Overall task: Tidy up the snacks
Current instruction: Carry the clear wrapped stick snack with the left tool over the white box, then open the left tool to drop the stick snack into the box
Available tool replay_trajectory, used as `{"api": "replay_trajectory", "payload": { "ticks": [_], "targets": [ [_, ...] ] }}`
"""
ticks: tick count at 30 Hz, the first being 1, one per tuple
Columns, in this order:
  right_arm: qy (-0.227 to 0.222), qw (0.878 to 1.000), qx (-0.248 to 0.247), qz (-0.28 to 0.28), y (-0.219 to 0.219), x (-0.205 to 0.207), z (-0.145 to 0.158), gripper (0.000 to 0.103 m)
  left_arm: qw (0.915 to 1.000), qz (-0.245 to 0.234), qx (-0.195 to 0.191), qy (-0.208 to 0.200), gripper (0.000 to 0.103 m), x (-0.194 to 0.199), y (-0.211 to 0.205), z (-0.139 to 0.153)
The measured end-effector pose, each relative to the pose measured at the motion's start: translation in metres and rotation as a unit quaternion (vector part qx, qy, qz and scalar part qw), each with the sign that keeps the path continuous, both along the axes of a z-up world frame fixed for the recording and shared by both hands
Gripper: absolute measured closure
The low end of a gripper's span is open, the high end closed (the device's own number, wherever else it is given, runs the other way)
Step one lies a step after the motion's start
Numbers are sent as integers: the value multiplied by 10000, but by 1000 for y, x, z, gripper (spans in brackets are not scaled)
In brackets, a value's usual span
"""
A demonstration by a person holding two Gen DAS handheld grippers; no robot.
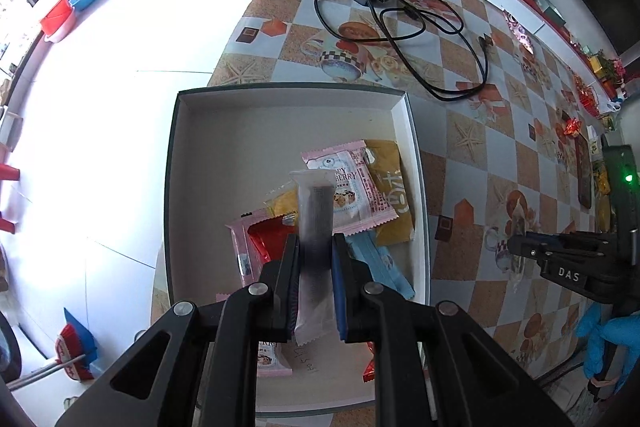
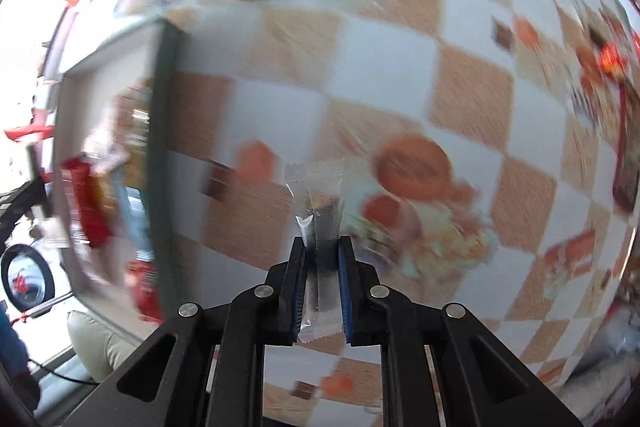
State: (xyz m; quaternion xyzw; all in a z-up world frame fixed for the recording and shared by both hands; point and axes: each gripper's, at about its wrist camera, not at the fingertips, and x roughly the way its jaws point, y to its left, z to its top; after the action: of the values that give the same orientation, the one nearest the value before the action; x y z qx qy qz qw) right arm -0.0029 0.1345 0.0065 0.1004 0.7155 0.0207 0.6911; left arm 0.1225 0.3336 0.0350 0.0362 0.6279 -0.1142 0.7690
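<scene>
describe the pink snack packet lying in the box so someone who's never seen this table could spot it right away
On the checkered tablecloth sits a shallow dark-rimmed box with a pale floor. Inside, amid a small pile of wrappers, lies the pink packet, resting over a mustard-yellow packet. It alone has zigzag edges and a white panel with "BERRY" lettering.

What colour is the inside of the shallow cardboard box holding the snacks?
Plain white inside the shallow cardboard box, with a dark green rim; the left wrist view shows it best.
</scene>
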Motion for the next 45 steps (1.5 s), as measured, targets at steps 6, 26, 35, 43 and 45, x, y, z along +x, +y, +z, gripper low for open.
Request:
{"api": "replay_trajectory", "payload": {
  "ticks": [6, 26, 35, 43, 45],
  "targets": [
    [-384, 9975, 426, 410, 47, 27, 34, 87, 9999, 87, 40, -46, 87, 8, 11, 0],
    [-394, 9921, 763, 914, 132, 58, 43, 87, 9997, 147, 125, 140, 87, 18, 21, -20],
    [-224, 9930, 810, 826, 135, 59, 34, 87, 9994, 152, 197, 228, 87, 23, 20, -29],
    [62, 9927, 789, 908, 142, 57, 19, 87, 9991, 88, 205, 355, 74, 18, 14, -37],
    [181, 9921, 804, 949, 144, 54, 15, 85, 9989, 165, 350, 254, 45, 18, 14, -34]
  ]
}}
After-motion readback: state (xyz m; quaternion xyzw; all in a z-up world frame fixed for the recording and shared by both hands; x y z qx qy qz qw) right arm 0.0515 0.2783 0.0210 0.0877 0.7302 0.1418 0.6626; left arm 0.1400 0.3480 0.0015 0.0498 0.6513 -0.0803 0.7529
